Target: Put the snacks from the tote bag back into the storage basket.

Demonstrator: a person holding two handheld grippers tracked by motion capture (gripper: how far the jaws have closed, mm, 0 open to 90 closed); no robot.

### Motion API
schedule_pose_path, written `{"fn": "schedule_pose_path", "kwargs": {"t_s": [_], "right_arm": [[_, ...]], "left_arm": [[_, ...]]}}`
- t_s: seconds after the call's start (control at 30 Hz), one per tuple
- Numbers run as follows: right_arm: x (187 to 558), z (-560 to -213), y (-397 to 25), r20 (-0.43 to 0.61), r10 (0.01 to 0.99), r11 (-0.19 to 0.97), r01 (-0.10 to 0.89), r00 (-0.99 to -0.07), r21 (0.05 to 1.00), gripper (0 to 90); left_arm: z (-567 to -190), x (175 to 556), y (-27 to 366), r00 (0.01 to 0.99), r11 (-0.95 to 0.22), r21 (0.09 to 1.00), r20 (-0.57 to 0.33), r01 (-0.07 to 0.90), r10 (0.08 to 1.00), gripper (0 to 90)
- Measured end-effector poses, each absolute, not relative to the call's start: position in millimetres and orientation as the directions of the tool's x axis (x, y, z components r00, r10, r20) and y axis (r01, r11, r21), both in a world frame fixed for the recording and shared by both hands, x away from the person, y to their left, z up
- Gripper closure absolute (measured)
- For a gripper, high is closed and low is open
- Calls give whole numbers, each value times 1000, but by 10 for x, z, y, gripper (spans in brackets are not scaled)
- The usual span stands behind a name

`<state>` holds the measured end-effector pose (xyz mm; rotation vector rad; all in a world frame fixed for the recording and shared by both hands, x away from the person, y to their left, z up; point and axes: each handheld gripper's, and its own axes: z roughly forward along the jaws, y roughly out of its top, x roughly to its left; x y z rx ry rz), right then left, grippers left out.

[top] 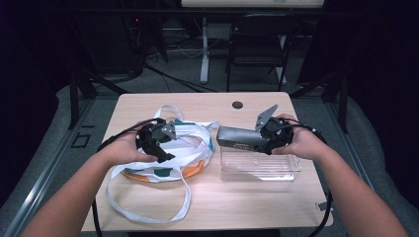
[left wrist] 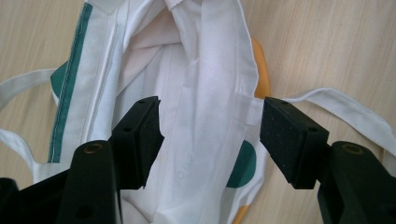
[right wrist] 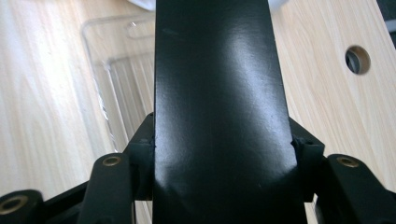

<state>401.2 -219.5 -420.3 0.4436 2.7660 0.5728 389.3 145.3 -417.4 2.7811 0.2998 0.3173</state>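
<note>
No brand or label can be read anywhere: there is a faint line of print on the near face of the black box (top: 238,138) in the high view, and a pale mark on the cloth between your left jaws in the left gripper view, but both are too small and blurred to make out. Your right gripper (top: 269,139) is clamped on that black box, its jaws pressing the two long sides near the end closest to your hand; in the right gripper view the box (right wrist: 219,93) runs straight up the middle, away from the jaws. The box is held level above the clear plastic tray (top: 259,168), which sits on the right half of the wooden table (top: 257,202), and its free end points toward the bag. Your left gripper (top: 159,145) is spread wide and grips nothing; it hangs over the white cloth bag (top: 190,148), which lies flat on the left half of the table with green and orange patches at its lower edge. In the left gripper view a fold of the bag (left wrist: 205,116) lies between the two pads (left wrist: 142,140), below them. The bag's long white straps (top: 148,210) loop toward you across the table's near edge.
</note>
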Motion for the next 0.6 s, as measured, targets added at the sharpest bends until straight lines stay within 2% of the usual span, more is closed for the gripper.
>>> {"fn": "schedule_pose_path", "kwargs": {"t_s": [0.6], "right_arm": [[4098, -4379, -2337, -219, 382, 879, 280, -898, 387, 425]], "left_arm": [[-4254, 3911, 1565, 946, -919, 339, 172, 203, 273, 381]]}}
